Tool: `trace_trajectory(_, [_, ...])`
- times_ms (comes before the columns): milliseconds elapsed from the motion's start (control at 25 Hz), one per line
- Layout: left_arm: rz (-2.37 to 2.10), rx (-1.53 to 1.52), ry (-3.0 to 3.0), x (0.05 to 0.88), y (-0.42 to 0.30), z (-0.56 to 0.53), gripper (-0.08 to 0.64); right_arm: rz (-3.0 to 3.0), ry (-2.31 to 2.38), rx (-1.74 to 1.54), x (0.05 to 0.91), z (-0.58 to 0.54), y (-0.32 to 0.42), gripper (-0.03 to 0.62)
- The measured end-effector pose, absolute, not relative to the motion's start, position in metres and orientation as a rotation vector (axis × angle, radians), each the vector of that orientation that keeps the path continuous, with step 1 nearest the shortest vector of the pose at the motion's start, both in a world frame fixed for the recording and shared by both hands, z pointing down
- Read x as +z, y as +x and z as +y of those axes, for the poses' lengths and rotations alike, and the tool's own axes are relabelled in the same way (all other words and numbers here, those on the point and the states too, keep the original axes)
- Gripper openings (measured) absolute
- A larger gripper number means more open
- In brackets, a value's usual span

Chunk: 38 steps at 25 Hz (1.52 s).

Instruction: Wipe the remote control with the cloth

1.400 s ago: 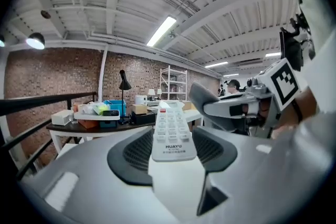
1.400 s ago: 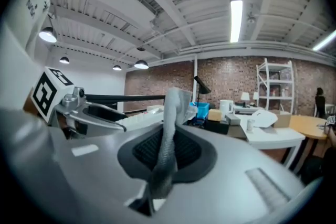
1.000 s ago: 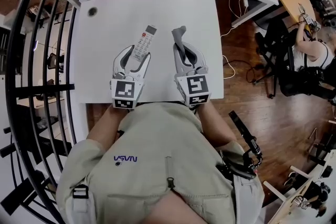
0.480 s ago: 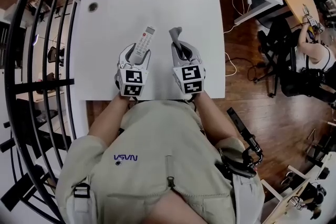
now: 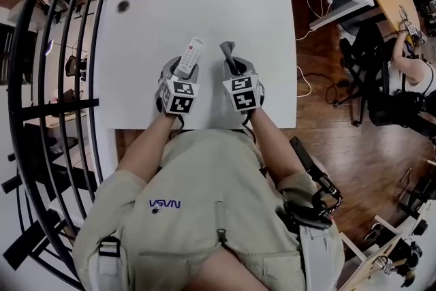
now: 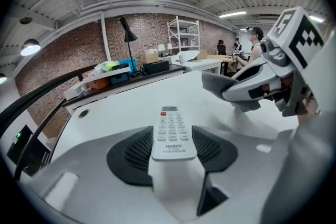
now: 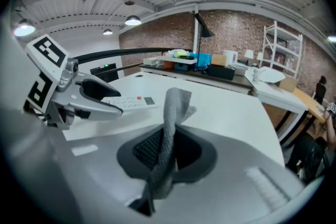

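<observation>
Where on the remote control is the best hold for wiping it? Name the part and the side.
Grip the remote control at its labelled near end, across the long edges, coming in lengthwise, as the left tool does. It is long, narrow and flat, so the keypad is clear for the cloth in the right tool.

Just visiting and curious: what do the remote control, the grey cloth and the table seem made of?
Remote control: probably hard plastic, white, smooth, slightly glossy; moulded body with rows of small buttons.
Cloth: grey fabric, matte; a mesh-like weave shows and it folds limply.
Table: smooth white top, perhaps laminate or painted board; its core is hidden.
</observation>
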<state>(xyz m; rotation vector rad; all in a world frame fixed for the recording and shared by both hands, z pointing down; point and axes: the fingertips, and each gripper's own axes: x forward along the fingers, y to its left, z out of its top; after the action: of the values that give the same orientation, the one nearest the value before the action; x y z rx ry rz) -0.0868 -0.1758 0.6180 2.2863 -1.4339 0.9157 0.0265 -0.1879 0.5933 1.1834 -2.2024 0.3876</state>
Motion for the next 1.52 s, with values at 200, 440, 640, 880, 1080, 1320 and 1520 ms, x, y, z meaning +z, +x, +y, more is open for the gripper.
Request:
trace_trajectory(200, [-1.396,0.962,2.251,0.635,-0.088,-0.171,0.241,-2.133,1.128,0.410,0.619,-0.189,0.033,0.031])
trace_trajectory(440, [-1.375,1.002,2.231,0.646,-0.087,-0.170,0.242,-2.069,1.097,0.480,0.639,-0.185,0.040,0.034])
trace_trajectory(640, [-1.351,1.002,2.199,0.659,-0.086,-0.167,0.242,-2.041,1.082,0.483,0.650,-0.185,0.042,0.038])
trace_trajectory(880, [-1.309,0.986,2.179,0.669,-0.083,-0.163,0.245,-2.056,1.069,0.500,0.651,-0.181,0.039,0.097])
trace_trajectory(1080, [-1.284,0.934,2.205,0.664,-0.081,-0.163,0.305,-2.094,1.087,0.522,0.643,-0.176,0.038,0.167])
trace_trajectory(1320, [-1.339,0.756,2.296,0.604,-0.089,-0.148,0.351,-2.196,1.269,0.445,0.586,-0.171,0.043,0.186])
trace_trajectory(1520, [-1.449,0.467,2.383,0.526,-0.112,-0.129,0.321,-2.295,1.506,0.414,0.501,-0.146,0.044,0.167])
